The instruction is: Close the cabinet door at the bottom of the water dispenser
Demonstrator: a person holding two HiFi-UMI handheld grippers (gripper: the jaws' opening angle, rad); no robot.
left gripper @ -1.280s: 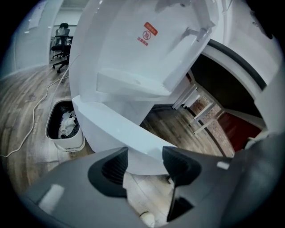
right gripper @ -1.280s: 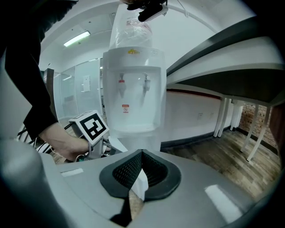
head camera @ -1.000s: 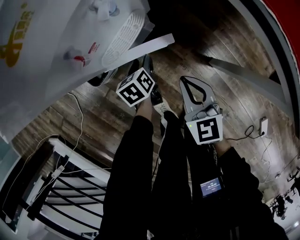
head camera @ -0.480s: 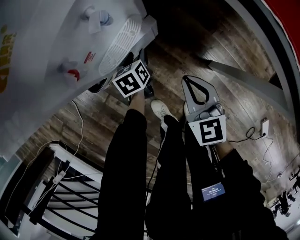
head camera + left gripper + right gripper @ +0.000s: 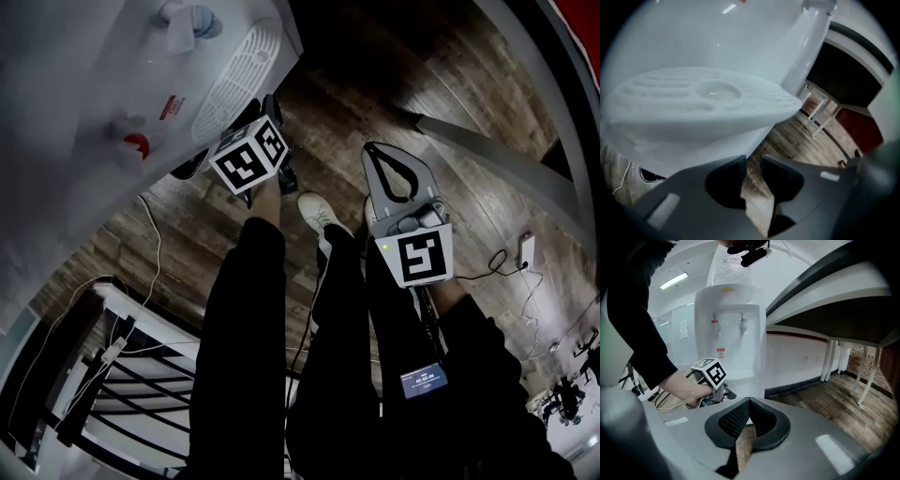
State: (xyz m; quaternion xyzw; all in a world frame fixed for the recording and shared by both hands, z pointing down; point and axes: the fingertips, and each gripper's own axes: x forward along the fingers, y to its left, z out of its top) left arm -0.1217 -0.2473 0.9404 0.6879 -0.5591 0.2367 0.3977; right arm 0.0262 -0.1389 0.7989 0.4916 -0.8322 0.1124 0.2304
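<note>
The dispenser (image 5: 75, 94) is standing on the floor (image 5: 450, 84); the left tongs (image 5: 752, 161) are hanging just under its tray (image 5: 703, 93), with the right tongs (image 5: 749, 401) hanging farther back, to their right.

There is one water dispenser (image 5: 84, 84). It has two taps, one red tap (image 5: 136, 145) and one blue tap (image 5: 192, 19), plus one slotted drip tray (image 5: 239, 80) and one red-and-white sticker (image 5: 170, 108). One clear bottle (image 5: 729, 268) stands on top of it.

Two grippers show. They are the left gripper (image 5: 752, 161), whose two jaws have just been closing with nothing between them, and the right gripper (image 5: 749, 401), also with two jaws. There are two marker cubes, the left cube (image 5: 248, 155) and the right cube (image 5: 419, 258).

The floor shows one white shoe (image 5: 319, 216), one white rack (image 5: 141, 314) and one white plug block (image 5: 527, 251). One small lit screen (image 5: 424, 380) and one bare hand (image 5: 689, 392) are also visible.
</note>
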